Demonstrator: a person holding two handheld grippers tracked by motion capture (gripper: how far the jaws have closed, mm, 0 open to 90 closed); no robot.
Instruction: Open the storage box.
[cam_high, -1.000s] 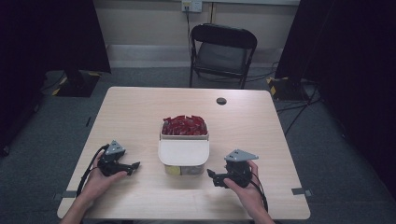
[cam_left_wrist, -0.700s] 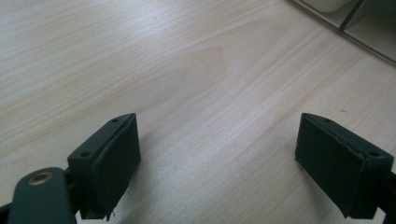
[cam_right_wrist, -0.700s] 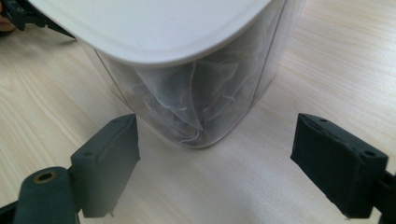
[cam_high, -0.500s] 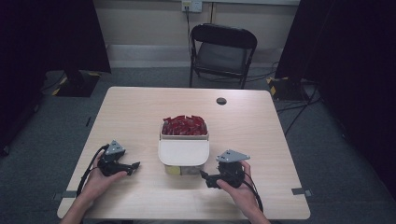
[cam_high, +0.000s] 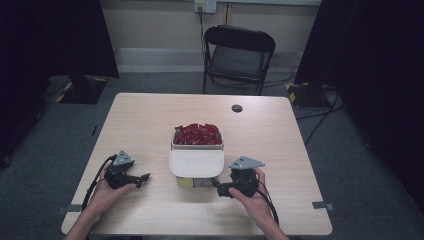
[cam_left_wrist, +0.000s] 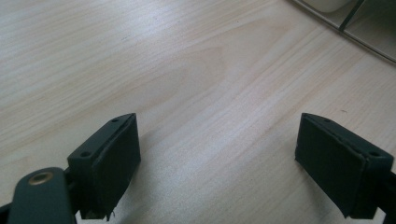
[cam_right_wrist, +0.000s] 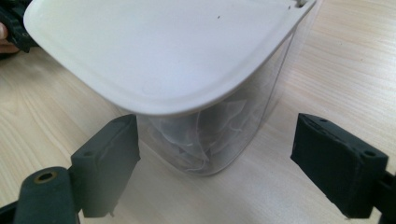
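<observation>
Low over the table, the right gripper (cam_high: 218, 188) points at the near corner of a clear container (cam_right_wrist: 219, 140), jaws spread wide with nothing between them, apparently lined up to close on its wall. A white lid (cam_high: 196, 163) covers the container's near half; behind the lid, red packets (cam_high: 197, 134) heap in the uncovered part. Pale sachets (cam_right_wrist: 212, 135) show through the clear wall. Left of the container and well apart from it, the left gripper (cam_high: 145, 177) rests on the wooden table (cam_high: 280, 140), jaws likewise spread and empty, seemingly waiting.
</observation>
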